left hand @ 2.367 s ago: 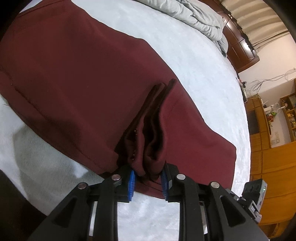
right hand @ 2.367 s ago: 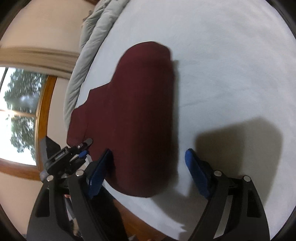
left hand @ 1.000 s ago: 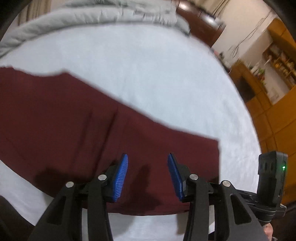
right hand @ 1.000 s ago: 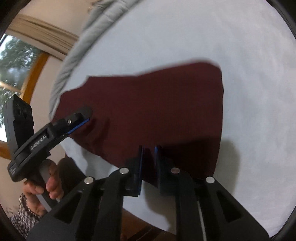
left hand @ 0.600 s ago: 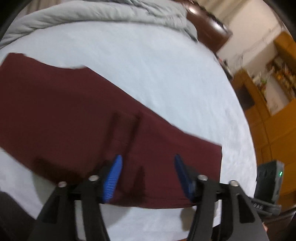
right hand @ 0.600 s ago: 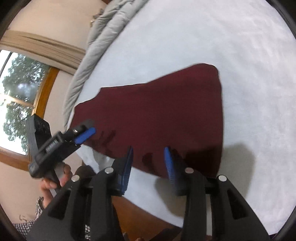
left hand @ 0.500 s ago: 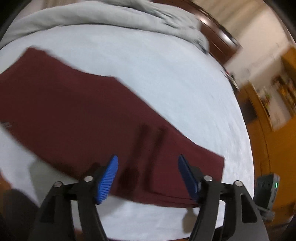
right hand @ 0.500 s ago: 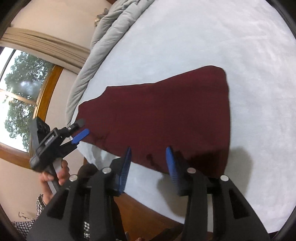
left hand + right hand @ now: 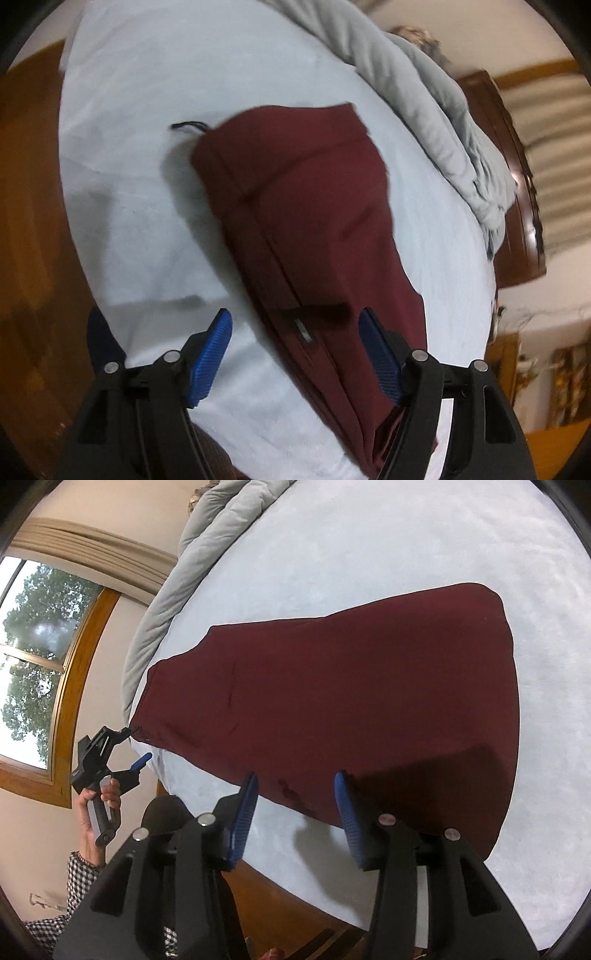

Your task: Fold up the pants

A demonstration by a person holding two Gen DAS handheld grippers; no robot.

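Observation:
The dark red pants [image 9: 351,686] lie folded flat on the pale blue bed sheet [image 9: 406,535]. In the left wrist view the pants [image 9: 314,221] run away from me, with stacked folded edges near me and a dark drawstring [image 9: 188,125] poking out at the far end. My left gripper [image 9: 295,354] is open and empty, its blue pads [image 9: 210,354] straddling the near end of the pants. It also shows in the right wrist view [image 9: 129,751], held off the bed's left edge. My right gripper [image 9: 295,801] is open and empty above the pants' near edge.
A grey duvet [image 9: 424,96] is bunched along the far side of the bed, also in the right wrist view [image 9: 207,550]. A dark wooden headboard [image 9: 517,184] stands beyond it. The wooden bed frame [image 9: 295,897] and floor lie below the near edge. A window [image 9: 33,657] is at left.
My left gripper let go of the bunched pants, opened wide and swung round to look along their length. My right gripper closed briefly, then reopened and drew back a little.

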